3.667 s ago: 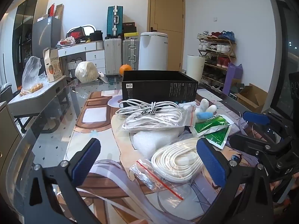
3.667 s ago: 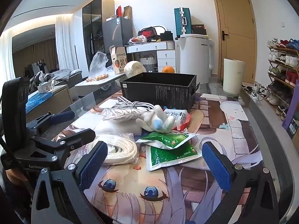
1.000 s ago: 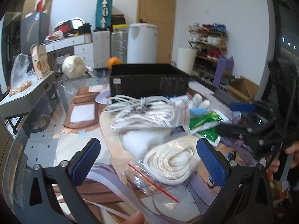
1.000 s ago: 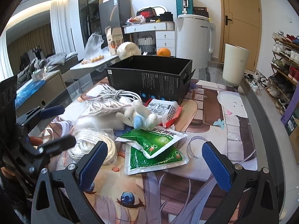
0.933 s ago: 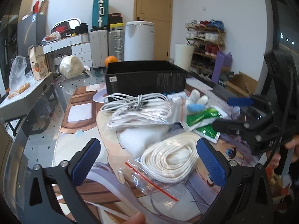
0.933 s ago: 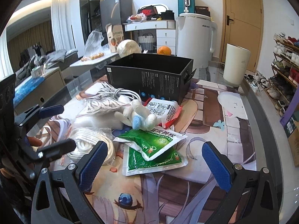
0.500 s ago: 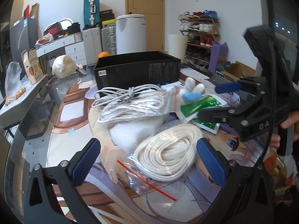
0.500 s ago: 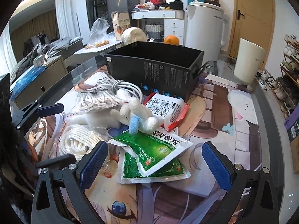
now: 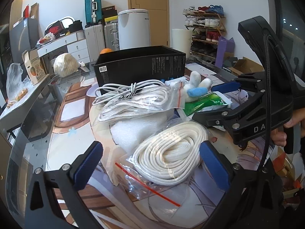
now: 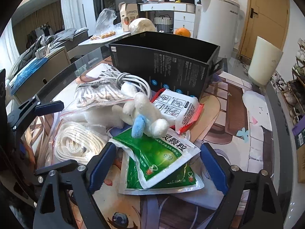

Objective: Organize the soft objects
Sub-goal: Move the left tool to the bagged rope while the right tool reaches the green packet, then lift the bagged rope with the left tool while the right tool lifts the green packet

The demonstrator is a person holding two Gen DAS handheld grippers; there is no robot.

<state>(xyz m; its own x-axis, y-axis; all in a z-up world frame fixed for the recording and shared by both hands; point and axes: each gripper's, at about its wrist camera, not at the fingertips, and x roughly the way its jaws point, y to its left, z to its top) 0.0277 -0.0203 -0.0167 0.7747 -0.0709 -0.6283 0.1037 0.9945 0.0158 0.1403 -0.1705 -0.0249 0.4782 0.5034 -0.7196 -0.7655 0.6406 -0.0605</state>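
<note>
A pile of soft things lies on the printed mat in front of an open black box [image 9: 141, 64] [image 10: 167, 64]. My left gripper [image 9: 150, 164] straddles a bagged coil of white rope [image 9: 167, 158]; its jaws are closing and the pads do not touch the coil. My right gripper [image 10: 158, 164] hangs over two green sachets [image 10: 158, 156], jaws closing, pads clear of them. A white plush toy with a blue part [image 10: 143, 114] lies on the sachets beside a white and red sachet [image 10: 177, 108]. Bagged cord [image 9: 133, 103], a white cable [image 9: 124, 89] and white foam [image 9: 137, 129] lie behind the coil.
The right gripper [image 9: 213, 101] reaches in from the right of the left wrist view, held by a hand [image 9: 280, 133]. The glass table edge [image 9: 28, 133] curves at left. An orange [image 10: 182, 32], a white bin [image 10: 265, 63] and a shoe rack [image 9: 205, 24] stand beyond.
Both grippers have come closer to the pile and tipped down. The right gripper has moved left, over the green sachets. Both pairs of jaws have narrowed slightly.
</note>
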